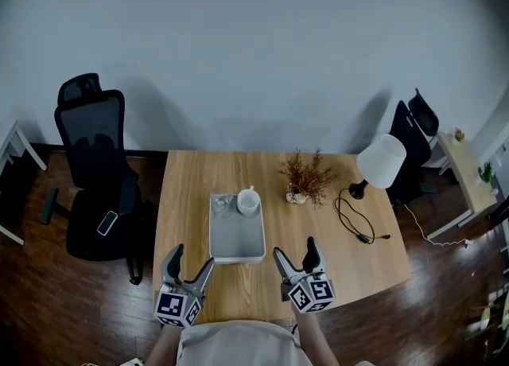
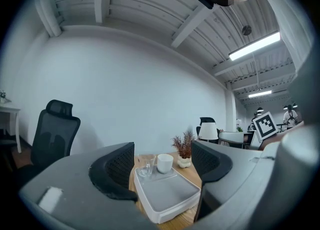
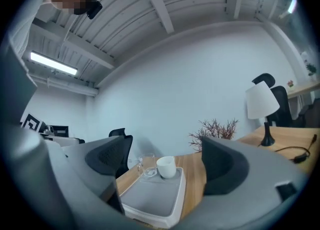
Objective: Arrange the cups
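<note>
left tool (image 1: 195, 255), right tool (image 1: 294, 247): jaws apart, empty

Wooden table (image 1: 187, 197), as I see it from above. A dried plant (image 1: 306, 176) in a pale pot stands near the far edge, right of centre. A white-shaded lamp (image 1: 381, 161) stands at the far right corner, its black cord (image 1: 352, 225) looped on the tabletop. Left of the table I see a black office chair (image 1: 94, 169) with a phone (image 1: 107, 223) on its seat. A second dark chair (image 1: 415, 138) stands behind the lamp.
</note>
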`<state>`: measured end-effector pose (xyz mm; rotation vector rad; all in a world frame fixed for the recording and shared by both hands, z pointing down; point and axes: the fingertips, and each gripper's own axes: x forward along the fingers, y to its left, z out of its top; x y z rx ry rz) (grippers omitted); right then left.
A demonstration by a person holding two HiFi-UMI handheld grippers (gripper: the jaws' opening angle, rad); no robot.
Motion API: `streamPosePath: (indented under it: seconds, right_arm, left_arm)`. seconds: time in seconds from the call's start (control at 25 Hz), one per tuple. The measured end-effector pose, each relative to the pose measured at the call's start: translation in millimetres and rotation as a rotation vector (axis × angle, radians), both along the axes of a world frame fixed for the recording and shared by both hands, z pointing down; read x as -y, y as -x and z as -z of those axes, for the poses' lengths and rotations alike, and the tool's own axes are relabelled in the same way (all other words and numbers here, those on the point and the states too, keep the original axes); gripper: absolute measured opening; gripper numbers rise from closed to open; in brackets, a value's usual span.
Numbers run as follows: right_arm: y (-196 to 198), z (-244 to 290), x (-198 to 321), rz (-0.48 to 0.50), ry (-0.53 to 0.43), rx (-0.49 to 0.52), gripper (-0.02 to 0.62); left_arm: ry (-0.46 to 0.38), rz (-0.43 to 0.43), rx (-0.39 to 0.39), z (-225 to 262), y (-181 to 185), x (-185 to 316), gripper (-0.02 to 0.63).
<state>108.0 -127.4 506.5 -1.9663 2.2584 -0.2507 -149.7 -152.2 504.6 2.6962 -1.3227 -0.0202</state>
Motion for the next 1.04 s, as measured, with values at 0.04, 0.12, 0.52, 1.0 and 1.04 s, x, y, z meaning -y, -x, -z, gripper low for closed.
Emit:
streamPosePath:
  seconds: [0.04, 0.12, 0.52, 1.0, 1.04]
  right_arm:
    - [2.6, -3.4, -5.8, 0.0, 0.013, -0.001, 0.475]
    - [10.1, -9.1, -12.6, 0.019, 0.033, -0.032, 0.457]
    - [23.0, -0.6, -11.4, 0.082, 0.014, -0.137, 0.456]
    - [40.1, 3.3, -10.8, 0.123, -0.007, -0.144, 0.456]
    - [41.3, 3.3, -11.2, 0.124, -0.006, -0.143, 0.456]
  left_arm:
    - [-0.002, 0.004, -0.001, 0.1, -0.3, -2.2, 0.342]
    - [-0.007, 0.012, -0.001, 0.6, -0.7, -5.4, 0.342]
    - [-0.027, 0.036, -0.007, 7.7, -4.0, -11.8, 0.342]
    - [-0.028, 0.058, 0.0, 8.0, 5.3, -16.0, 0.341]
    - [-0.027, 0.057, 0.0, 7.7, 5.5, -16.5, 0.342]
